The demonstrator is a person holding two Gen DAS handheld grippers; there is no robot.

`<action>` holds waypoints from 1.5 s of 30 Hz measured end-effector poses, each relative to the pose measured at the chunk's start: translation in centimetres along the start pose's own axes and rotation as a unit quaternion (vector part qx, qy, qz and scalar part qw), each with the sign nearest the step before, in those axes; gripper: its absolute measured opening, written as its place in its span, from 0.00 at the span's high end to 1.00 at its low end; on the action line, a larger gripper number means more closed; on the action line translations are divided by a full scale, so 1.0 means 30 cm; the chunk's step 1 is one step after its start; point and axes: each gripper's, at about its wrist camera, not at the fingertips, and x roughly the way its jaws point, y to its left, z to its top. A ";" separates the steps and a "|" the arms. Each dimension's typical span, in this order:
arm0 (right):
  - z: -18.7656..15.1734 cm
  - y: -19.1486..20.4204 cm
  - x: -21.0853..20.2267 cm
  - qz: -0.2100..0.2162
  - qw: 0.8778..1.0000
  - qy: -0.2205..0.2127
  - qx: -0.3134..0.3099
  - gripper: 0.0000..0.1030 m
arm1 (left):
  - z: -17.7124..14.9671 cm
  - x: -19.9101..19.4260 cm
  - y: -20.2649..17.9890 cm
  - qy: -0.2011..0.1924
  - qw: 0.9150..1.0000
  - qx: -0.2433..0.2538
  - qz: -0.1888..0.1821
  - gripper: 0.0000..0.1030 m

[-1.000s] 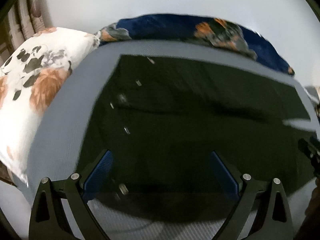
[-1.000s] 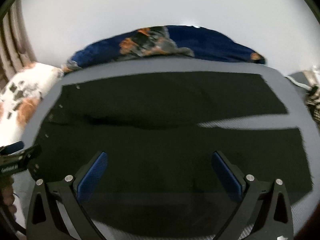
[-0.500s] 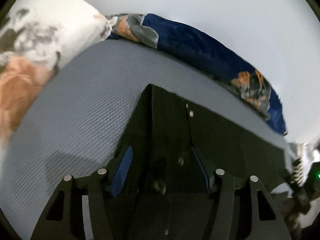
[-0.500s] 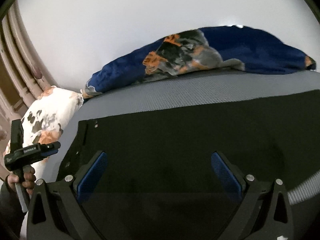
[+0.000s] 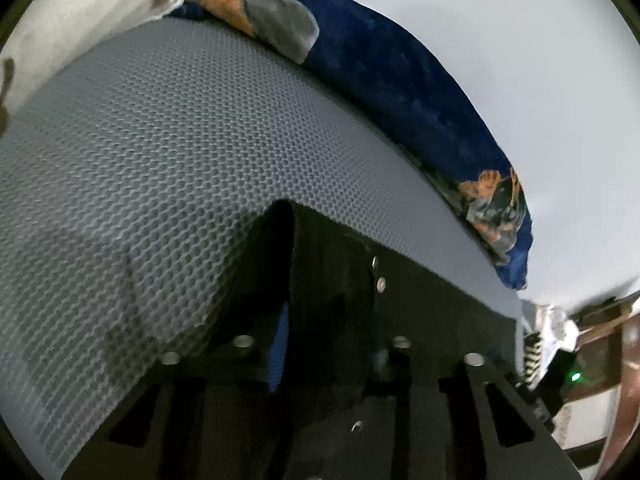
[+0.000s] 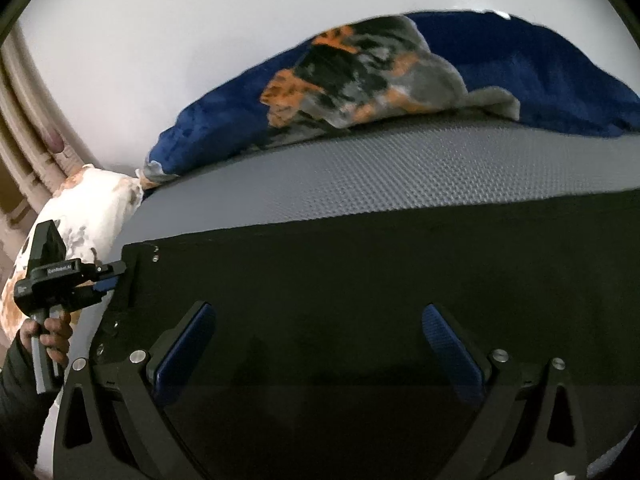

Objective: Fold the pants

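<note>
Black pants [image 6: 360, 288] lie flat on the grey mesh bed [image 5: 160, 152], waistband end toward the bed's left edge, near the white floral pillow [image 6: 100, 208]. Your left tool [image 5: 332, 344] sits at that waistband corner; its jaws have just been closing, the dark cloth stands between the blue pads [image 5: 280, 344], and you cannot tell if they already press it. Your right tool [image 6: 320, 344] hangs over the middle of the pants, jaws spread wide, nothing pinched. A blue patterned blanket [image 6: 400, 72] is bunched along the bed's far edge.
</note>
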 end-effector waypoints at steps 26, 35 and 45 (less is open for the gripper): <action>-0.034 -0.013 0.049 -0.001 1.000 -0.013 -0.018 0.00 | 0.094 0.185 -0.093 0.009 0.999 -0.003 -0.046 0.91; 0.039 0.001 -0.010 -0.002 0.996 0.028 -0.082 0.00 | 0.003 -0.059 -0.235 -0.049 0.990 0.097 -0.093 0.91; 0.307 0.048 0.062 0.051 0.947 0.123 -0.292 0.16 | -0.125 -0.220 -0.326 -0.060 0.967 0.183 -0.167 0.91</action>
